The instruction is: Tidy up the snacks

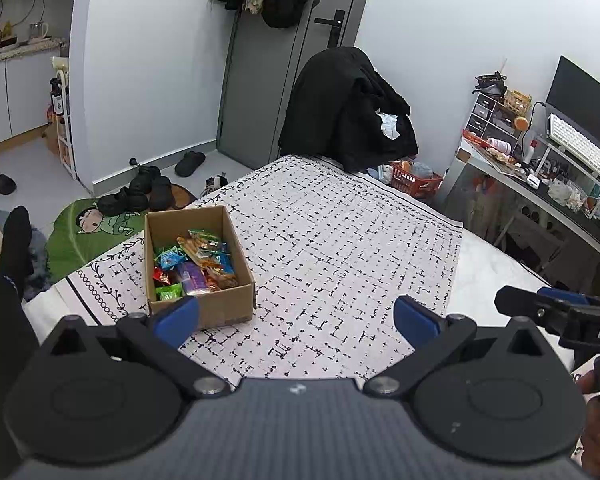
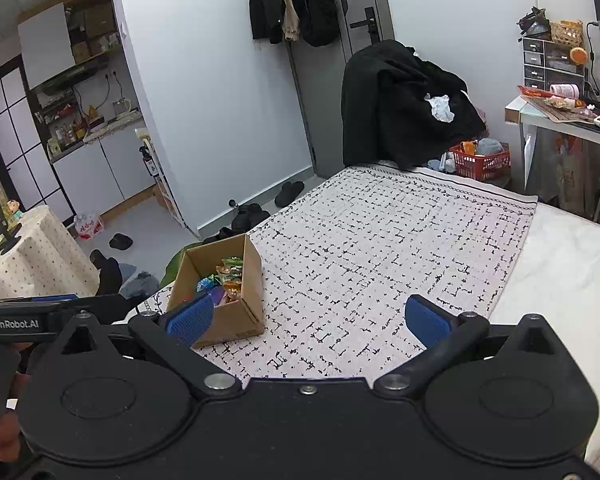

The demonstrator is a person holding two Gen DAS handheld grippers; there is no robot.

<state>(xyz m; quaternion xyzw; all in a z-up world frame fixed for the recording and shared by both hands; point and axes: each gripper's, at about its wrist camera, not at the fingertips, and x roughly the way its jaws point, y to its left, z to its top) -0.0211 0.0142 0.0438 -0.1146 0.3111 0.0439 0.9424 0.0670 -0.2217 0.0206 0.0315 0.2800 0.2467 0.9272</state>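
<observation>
A brown cardboard box [image 1: 204, 304] stands on the patterned cloth [image 1: 332, 240] near its left edge. Several colourful snack packets [image 1: 194, 262] lie inside it. The box also shows in the right wrist view [image 2: 236, 320], with the snack packets [image 2: 226, 280] partly hidden by its wall. My left gripper [image 1: 296, 320] is open and empty, held above the cloth just right of the box. My right gripper [image 2: 308, 322] is open and empty, to the right of the box. The right gripper's body [image 1: 560, 312] shows at the right edge of the left wrist view.
A chair draped with black clothes [image 1: 352, 112] stands beyond the far edge. A red basket [image 1: 414, 182] sits on the floor beside it. A cluttered desk [image 1: 540, 176] is at the right. Shoes [image 1: 148, 192] and a green mat [image 1: 88, 232] lie on the floor at left.
</observation>
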